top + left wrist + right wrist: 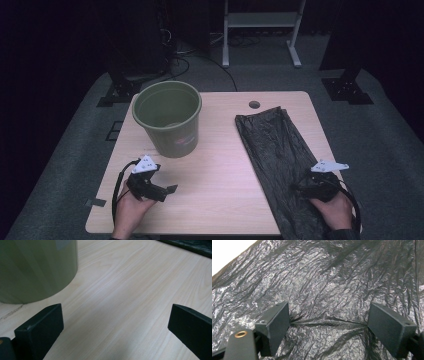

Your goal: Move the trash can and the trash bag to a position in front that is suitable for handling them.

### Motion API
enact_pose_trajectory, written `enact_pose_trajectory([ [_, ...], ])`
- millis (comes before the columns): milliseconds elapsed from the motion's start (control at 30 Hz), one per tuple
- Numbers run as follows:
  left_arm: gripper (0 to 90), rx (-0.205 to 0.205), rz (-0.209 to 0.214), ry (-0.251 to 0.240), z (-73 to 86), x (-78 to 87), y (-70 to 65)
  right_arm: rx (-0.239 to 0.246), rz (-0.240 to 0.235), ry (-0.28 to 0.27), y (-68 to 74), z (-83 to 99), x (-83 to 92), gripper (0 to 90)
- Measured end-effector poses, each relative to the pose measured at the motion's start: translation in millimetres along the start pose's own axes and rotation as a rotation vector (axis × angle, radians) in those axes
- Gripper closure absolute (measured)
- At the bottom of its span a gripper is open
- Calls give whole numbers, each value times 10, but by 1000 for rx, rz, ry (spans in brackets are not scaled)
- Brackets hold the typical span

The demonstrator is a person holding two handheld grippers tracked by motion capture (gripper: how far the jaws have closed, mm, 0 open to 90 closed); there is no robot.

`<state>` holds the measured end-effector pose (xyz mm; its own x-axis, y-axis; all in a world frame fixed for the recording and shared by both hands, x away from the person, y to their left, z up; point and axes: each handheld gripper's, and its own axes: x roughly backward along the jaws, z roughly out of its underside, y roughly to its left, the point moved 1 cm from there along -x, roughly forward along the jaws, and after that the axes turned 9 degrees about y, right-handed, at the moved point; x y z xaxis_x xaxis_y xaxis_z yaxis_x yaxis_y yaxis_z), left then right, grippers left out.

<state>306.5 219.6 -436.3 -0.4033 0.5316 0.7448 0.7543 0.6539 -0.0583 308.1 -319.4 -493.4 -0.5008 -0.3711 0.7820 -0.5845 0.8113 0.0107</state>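
Since my right gripper (328,323) stands spread with only a ridge of the flat black bag (280,155) between its pads, closing may miss one layer, while my left gripper (115,327) hangs spread by the bin (169,117).

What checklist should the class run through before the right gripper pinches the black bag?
1. Right gripper jaws open and down on the black bag: ok; a taut ridge of film runs between the pads.
2. Enough film gathered to pinch: cannot tell.
3. Left gripper open with nothing between its jaws: ok.
4. Green bin upright on the table, mouth open: ok.
5. Bag lies flat, apart from the bin: ok.
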Motion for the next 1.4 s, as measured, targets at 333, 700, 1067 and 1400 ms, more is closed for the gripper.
enact_pose_trajectory([
  [333,0,-14,30,-27,-226,133,-48,0,-1,0,-1,-1,0,171],
  [700,0,-53,68,-54,-590,390,-147,0,-1,0,-1,-1,-1,171],
  [1067,0,-100,73,-75,-892,556,-173,-1,0,0,-2,-1,-1,172],
  [1400,0,-110,42,-97,-1150,667,-88,-1,-1,-1,-2,-1,-1,172],
])
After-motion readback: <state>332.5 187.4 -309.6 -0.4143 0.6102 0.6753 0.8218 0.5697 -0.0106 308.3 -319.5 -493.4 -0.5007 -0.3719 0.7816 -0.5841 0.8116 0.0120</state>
